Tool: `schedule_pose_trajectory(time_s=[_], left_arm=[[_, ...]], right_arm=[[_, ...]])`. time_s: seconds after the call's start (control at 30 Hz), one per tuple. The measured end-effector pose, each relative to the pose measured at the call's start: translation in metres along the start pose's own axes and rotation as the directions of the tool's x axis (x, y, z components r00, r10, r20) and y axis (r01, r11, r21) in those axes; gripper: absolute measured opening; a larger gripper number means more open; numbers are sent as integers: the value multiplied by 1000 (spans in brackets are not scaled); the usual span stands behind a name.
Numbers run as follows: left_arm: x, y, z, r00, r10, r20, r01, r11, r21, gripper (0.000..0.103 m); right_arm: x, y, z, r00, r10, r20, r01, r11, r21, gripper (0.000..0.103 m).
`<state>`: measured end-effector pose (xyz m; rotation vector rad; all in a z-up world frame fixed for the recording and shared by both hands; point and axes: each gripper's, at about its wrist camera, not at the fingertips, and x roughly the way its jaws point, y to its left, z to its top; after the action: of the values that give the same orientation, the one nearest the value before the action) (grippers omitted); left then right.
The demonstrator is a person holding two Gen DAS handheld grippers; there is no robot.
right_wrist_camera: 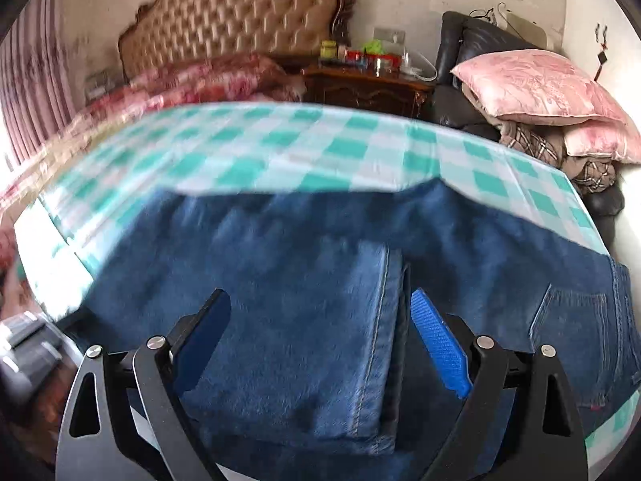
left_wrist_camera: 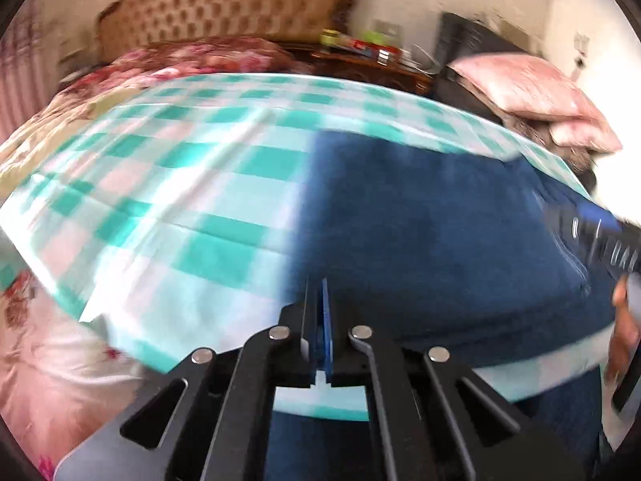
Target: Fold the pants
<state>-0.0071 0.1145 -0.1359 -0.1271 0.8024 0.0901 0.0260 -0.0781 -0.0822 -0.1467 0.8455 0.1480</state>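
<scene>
Lying on checked cloth (right_wrist_camera: pixel 280 148): jeans (right_wrist_camera: pixel 288 280) | left gripper (left_wrist_camera: pixel 320 292) closed, empty | right gripper (right_wrist_camera: pixel 316 312) spread wide, empty

Dark blue denim with lighter stitching is seen on the pants (right_wrist_camera: pixel 304 320). A teal-and-white check covers the sheet (left_wrist_camera: pixel 180 184). The 2 pillows (right_wrist_camera: pixel 545 88) are pink; the tufted headboard (right_wrist_camera: pixel 236 12) is tan.

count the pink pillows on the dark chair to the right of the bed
2. The upper pink pillow lies on top of the stack; the lower pink pillow sits under it, partly covered, beside a plaid blanket. More could be hidden underneath.
</scene>
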Motion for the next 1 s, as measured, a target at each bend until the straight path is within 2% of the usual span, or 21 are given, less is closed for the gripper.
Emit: schedule_pose_trajectory(time_s=[0.03,0.1,0.17,0.27,0.3,0.33,0.43,0.5,0.53,0.57,0.6,0.63,0.7,0.73,0.77,0.8,0.83,0.87,0.9,0.97,1.0], left_arm=[[-1,5,4,1000,16,11,-16,1000,-2,5],[0,10,21,999,-23,27,23,1000,6,5],[2,0,38,998,-49,47,46,997,67,5],[23,-37,75,986,-162,44,148,964,222,5],[42,-45,88,976,-216,-4,210,947,242,5],[58,-48,96,971,-236,-42,239,939,248,10],[112,-46,116,985,-125,-122,156,942,296,10],[122,-25,128,994,-44,-99,66,970,234,10],[123,-17,132,996,-27,-91,45,979,201,7],[120,-11,135,995,-57,-81,70,983,171,7],[112,-9,135,991,-116,-68,125,980,157,7],[102,-14,131,973,-220,-64,227,960,166,13],[100,-26,123,956,-277,-95,292,933,212,23],[108,-33,118,969,-220,-115,243,935,257,24],[118,-32,115,983,-134,-123,164,947,278,22],[119,-27,115,986,-120,-116,146,957,252,16],[115,-20,118,991,-89,-96,107,973,205,16],[109,-17,120,998,-25,-63,36,981,193,15],[97,-16,119,1000,-17,-21,21,982,187,16],[74,-18,113,989,-150,-7,149,973,175,19],[71,-19,106,984,-178,-23,179,966,184,21]], right_arm=[[9,-3,-2,999,-12,-38,12,1000,6,88],[23,-12,-8,995,-18,-98,21,999,27,88],[28,-20,-16,994,16,-106,-8,998,70,88],[30,-21,-18,994,26,-104,-18,997,74,89],[31,-22,-18,994,28,-109,-20,997,80,89],[32,-22,-18,993,29,-113,-21,997,77,90],[34,-22,-17,992,33,-121,-25,997,67,90],[34,-21,-17,993,33,-118,-25,998,64,91],[33,-21,-17,993,33,-117,-25,998,66,92],[34,-21,-17,993,34,-117,-26,998,65,92],[33,-21,-17,992,34,-119,-26,998,63,92],[33,-21,-17,992,35,-121,-27,998,64,92],[33,-21,-16,992,35,-124,-27,997,65,92],[33,-21,-16,991,35,-126,-27,997,67,92],[33,-21,-16,991,35,-127,-27,997,67,92],[33,-21,-17,992,33,-126,-25,998,65,92],[33,-21,-17,992,32,-125,-24,997,66,92],[33,-21,-17,992,33,-125,-25,997,68,92],[33,-21,-17,992,33,-123,-25,997,67,92],[33,-21,-17,992,32,-125,-23,997,73,92],[33,-21,-17,991,32,-127,-23,997,72,92]])
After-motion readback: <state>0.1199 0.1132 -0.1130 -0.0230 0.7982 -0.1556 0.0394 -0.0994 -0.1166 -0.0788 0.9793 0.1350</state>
